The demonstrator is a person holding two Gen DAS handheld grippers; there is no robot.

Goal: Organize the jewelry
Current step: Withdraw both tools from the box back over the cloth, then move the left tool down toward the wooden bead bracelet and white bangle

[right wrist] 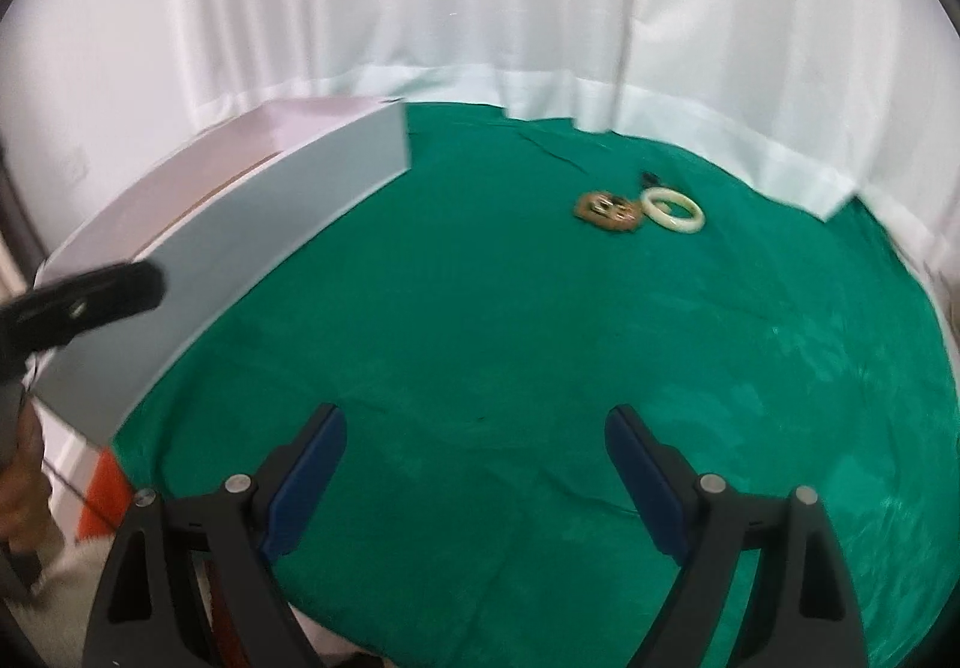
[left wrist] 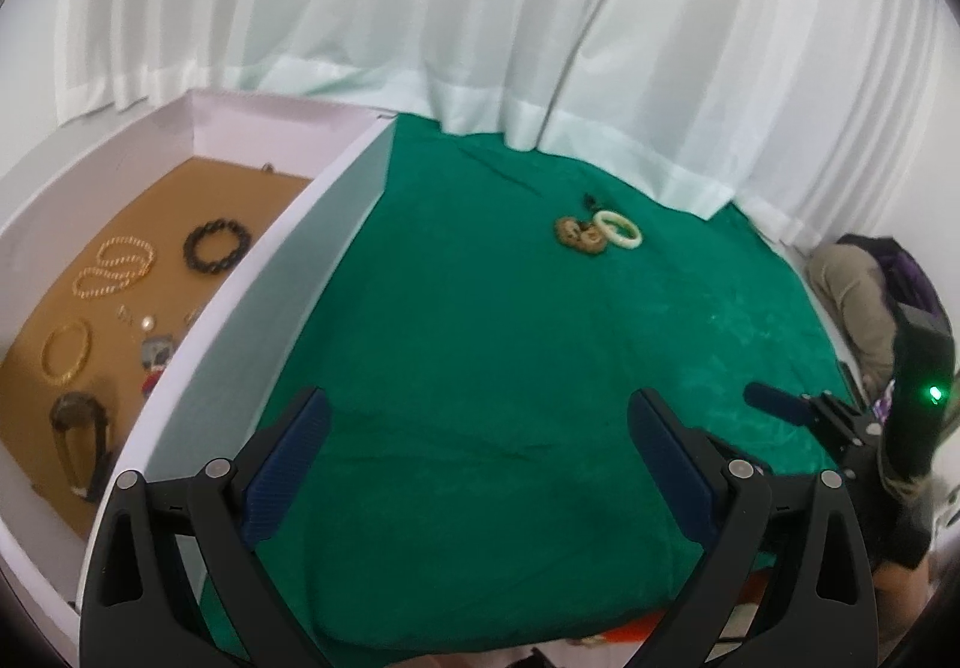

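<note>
Left wrist view: the left hand-held gripper (left wrist: 480, 464) is spread, empty; box (left wrist: 252, 272) already holds bracelets. Right wrist view: right hand-held gripper (right wrist: 474, 464) spread; next, reach the white bangle (right wrist: 672, 210) far across the green cloth (right wrist: 480, 320)

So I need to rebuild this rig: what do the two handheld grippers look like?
Both match. The left gripper and right gripper have black angular linkage arms with triangular cutouts and round silver pivot pins, ending in flat fingers faced with ribbed dark-blue pads. A green light glows on the right gripper's black body.

Bangle (left wrist: 618, 229) on green cloth (left wrist: 480, 344) (wrinkled)
</note>
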